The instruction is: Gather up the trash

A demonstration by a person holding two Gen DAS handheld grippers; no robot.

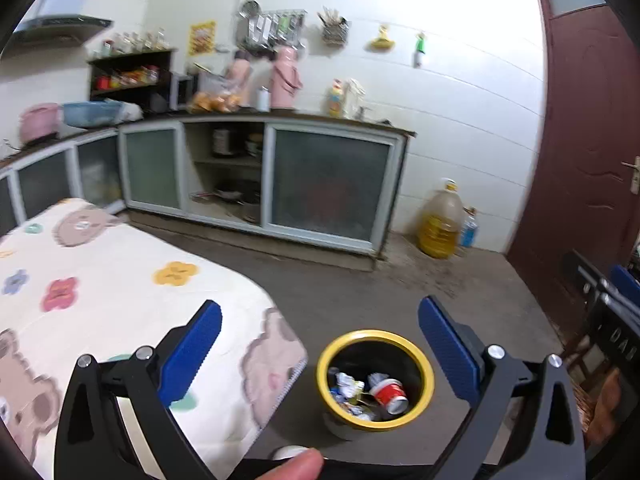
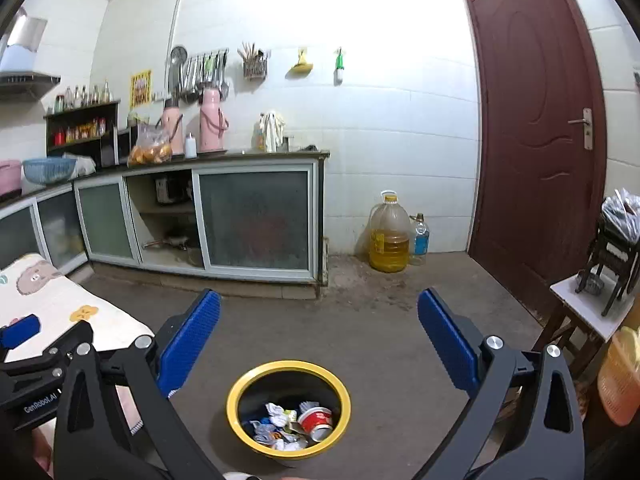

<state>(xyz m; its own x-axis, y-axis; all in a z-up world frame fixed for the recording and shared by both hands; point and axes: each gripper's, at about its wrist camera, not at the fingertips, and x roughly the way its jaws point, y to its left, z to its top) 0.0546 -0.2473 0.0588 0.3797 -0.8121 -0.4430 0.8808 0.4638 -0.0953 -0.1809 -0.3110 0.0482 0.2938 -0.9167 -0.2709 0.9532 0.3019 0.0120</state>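
The table (image 1: 120, 280), draped in a cream cloth printed with bears and flowers, fills the left of the left wrist view, its rounded corner reaching toward the middle. The left gripper (image 1: 320, 344) hangs over that corner and the floor beside it, blue pads spread wide with nothing between them; a fingertip (image 1: 298, 466) of the person shows at the bottom edge. Just right of the table's corner, on the grey floor (image 1: 360, 280), stands the yellow-rimmed bin (image 1: 426, 360). Inside it lie crumpled wrappers (image 1: 346, 386) and a red-and-white cup (image 1: 390, 394) tipped on its side. Behind, a counter (image 1: 280, 114) with glass-fronted cabinets runs along the tiled wall, and a large oil jug (image 1: 440, 220) stands near the dark red door (image 1: 580, 140).

In the right wrist view the right gripper (image 2: 320, 344) is likewise fully spread and empty, poised above the floor with the bin below and between its fingers. A stool (image 2: 580, 312) stands at the right edge.
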